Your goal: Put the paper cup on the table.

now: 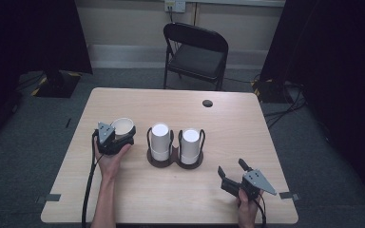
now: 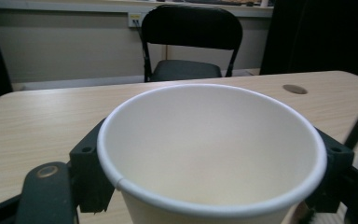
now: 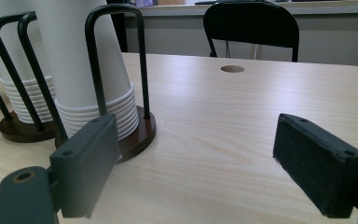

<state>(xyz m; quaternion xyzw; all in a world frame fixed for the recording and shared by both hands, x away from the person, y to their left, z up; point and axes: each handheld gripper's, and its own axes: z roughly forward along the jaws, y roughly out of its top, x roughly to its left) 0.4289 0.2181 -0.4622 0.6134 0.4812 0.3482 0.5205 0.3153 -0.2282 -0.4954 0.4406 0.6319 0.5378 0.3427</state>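
Observation:
A white paper cup (image 1: 122, 126) stands upright with its mouth up at the table's left, and my left gripper (image 1: 119, 137) is shut on it. In the left gripper view the cup (image 2: 209, 154) sits between both black jaws, its rim wide and its inside bare. Two stacks of upturned white cups (image 1: 160, 141) (image 1: 190, 145) stand in a dark two-ring holder (image 1: 175, 160) at the table's middle. My right gripper (image 1: 233, 172) is open near the front right with nothing between its jaws. From the right gripper view the nearer cup stack (image 3: 91, 70) rises behind black wire loops.
A black folding chair (image 1: 195, 50) stands beyond the table's far edge. A round cable hole (image 1: 207, 103) sits near the far right of the wooden table (image 1: 247, 128). Dark curtains hang at both sides of the room.

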